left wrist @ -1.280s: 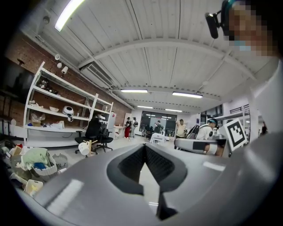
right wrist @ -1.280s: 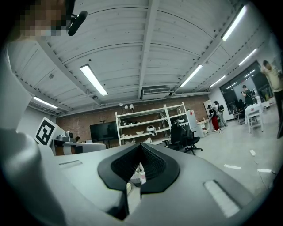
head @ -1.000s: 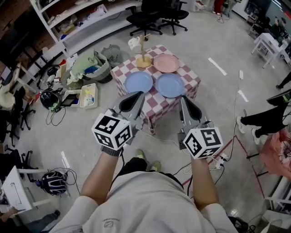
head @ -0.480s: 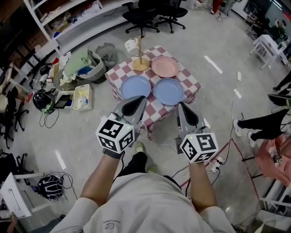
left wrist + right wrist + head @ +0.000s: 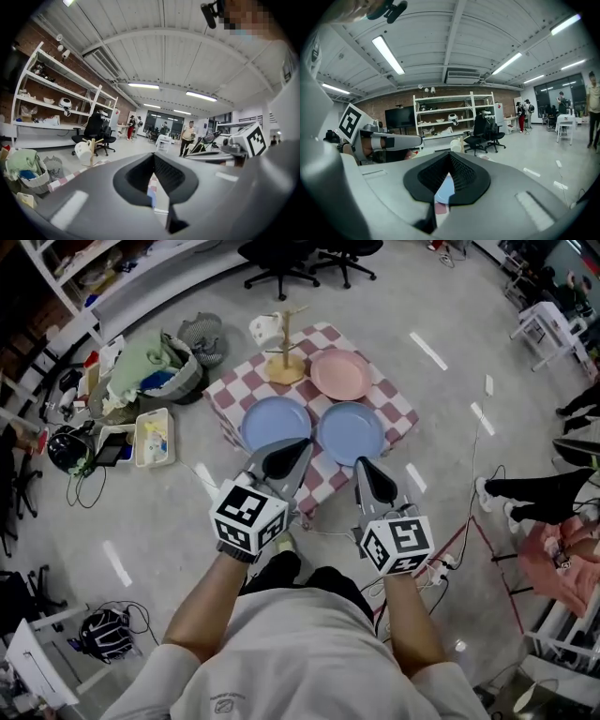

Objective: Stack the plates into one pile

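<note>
A small table with a red-and-white checked cloth (image 5: 397, 407) carries two blue plates, one on the left (image 5: 275, 421) and one on the right (image 5: 350, 427), and a pink plate (image 5: 340, 374) behind them. All three lie apart, side by side. My left gripper (image 5: 302, 446) is shut and empty, its tip over the table's near edge by the left blue plate. My right gripper (image 5: 360, 466) is shut and empty, just short of the right blue plate. In the right gripper view a strip of blue plate (image 5: 444, 187) shows through the slot behind the tip of the right gripper (image 5: 449, 157).
A wooden mug tree (image 5: 284, 357) with a white mug (image 5: 262, 329) stands at the table's far left corner. A basket of clothes (image 5: 155, 367) and a white bin (image 5: 153, 437) sit on the floor to the left. Cables (image 5: 450, 563) trail at the right, near a person's legs (image 5: 548, 488).
Both grippers have moved forward and down toward the table, side by side. The table now lies closer beneath their tips. The jaws stay shut and the plates have not moved.
</note>
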Motion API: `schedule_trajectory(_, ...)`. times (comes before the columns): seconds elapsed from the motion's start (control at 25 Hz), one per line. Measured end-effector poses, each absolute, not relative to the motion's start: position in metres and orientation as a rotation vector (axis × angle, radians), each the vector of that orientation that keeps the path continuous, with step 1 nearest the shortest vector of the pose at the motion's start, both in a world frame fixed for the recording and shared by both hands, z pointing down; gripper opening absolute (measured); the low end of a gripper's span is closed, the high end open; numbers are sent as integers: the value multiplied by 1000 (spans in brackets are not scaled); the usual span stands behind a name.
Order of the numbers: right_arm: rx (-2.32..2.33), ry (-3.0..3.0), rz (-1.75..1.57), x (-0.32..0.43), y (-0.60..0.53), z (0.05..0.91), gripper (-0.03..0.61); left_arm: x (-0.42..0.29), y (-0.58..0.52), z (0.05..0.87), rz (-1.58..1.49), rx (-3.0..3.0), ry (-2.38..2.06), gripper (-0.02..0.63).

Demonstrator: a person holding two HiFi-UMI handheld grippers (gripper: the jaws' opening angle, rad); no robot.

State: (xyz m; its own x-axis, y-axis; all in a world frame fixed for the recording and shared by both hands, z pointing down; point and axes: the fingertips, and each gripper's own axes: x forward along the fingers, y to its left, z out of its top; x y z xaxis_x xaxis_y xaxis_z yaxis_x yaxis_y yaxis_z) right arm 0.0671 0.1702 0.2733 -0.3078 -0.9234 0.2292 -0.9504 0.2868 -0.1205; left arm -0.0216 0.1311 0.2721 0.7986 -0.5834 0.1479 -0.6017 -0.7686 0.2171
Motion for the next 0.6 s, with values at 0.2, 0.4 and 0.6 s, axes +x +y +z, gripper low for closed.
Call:
schedule_trajectory(0.2, 1770, -2337, 399, 66, 150, 309, 9, -14, 115, 302, 143, 2730, -848, 6)
schedule_trajectory(0.4, 1766, -2243, 425, 73, 136, 347, 9, -5, 106, 322, 169, 2737, -797, 6)
schedule_trajectory(0.6, 1714, -2165, 431, 76, 121, 393, 8, 2, 92, 350, 215, 2718, -786, 6)
